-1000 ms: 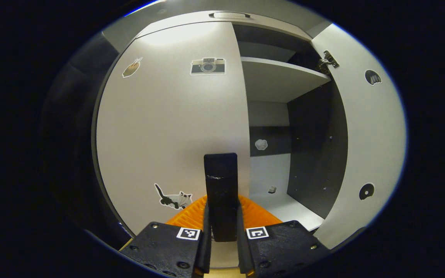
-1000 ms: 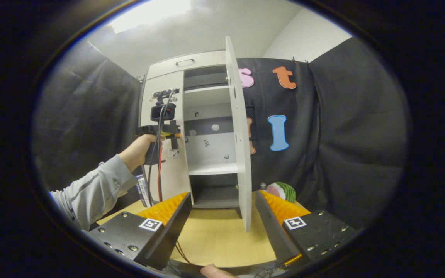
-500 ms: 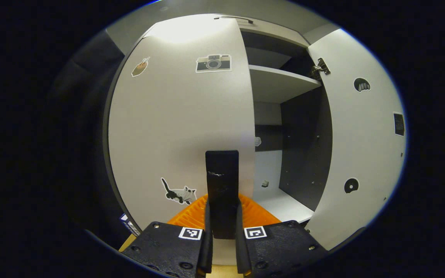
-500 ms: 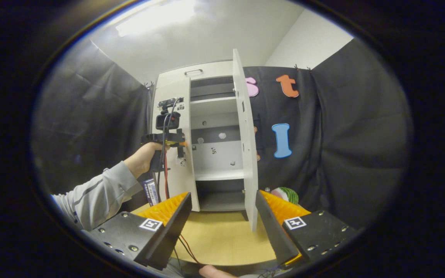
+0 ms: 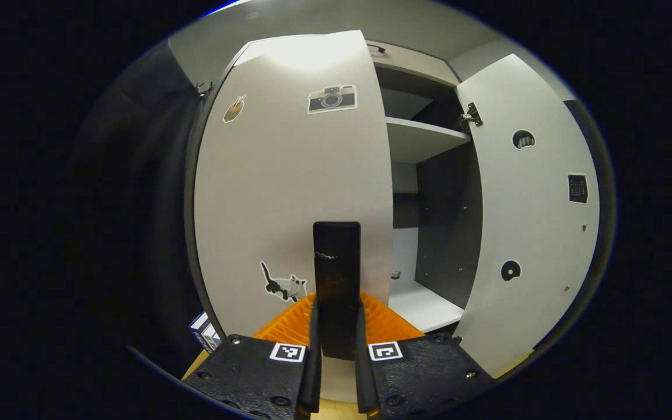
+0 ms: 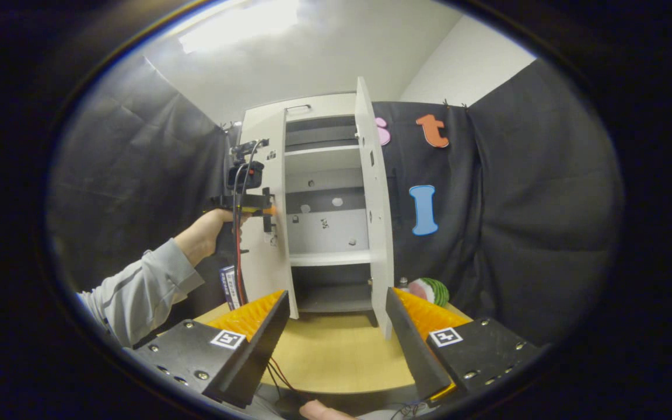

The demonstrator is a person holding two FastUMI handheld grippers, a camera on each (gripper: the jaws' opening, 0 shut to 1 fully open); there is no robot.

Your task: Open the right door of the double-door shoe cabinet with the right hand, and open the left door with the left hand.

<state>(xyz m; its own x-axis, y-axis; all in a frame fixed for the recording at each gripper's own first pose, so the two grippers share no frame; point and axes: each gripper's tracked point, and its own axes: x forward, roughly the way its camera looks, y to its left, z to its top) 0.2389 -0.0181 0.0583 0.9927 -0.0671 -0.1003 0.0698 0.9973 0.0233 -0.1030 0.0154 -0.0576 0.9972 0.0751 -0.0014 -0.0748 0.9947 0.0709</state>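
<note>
Pinching the black handle [image 5: 336, 280] of the left door [image 5: 292, 192] between both fingers, the left gripper [image 5: 336, 350] holds that door partly swung out from the shoe cabinet [image 6: 324, 204], which stands on a wooden table [image 6: 336, 356] against the booth's black cloth. In the right gripper view, a hand [image 6: 205, 224] in a grey sleeve [image 6: 137, 289] grips that tool at the door's edge. The right door [image 6: 374, 198] stands wide open, edge-on, baring the white shelves [image 6: 330, 256] inside. The right gripper [image 6: 336, 326] hangs back over the table with its fingers spread apart, touching nothing. A camera sticker [image 5: 332, 98] and a cat sticker [image 5: 283, 286] mark the left door's face.
</note>
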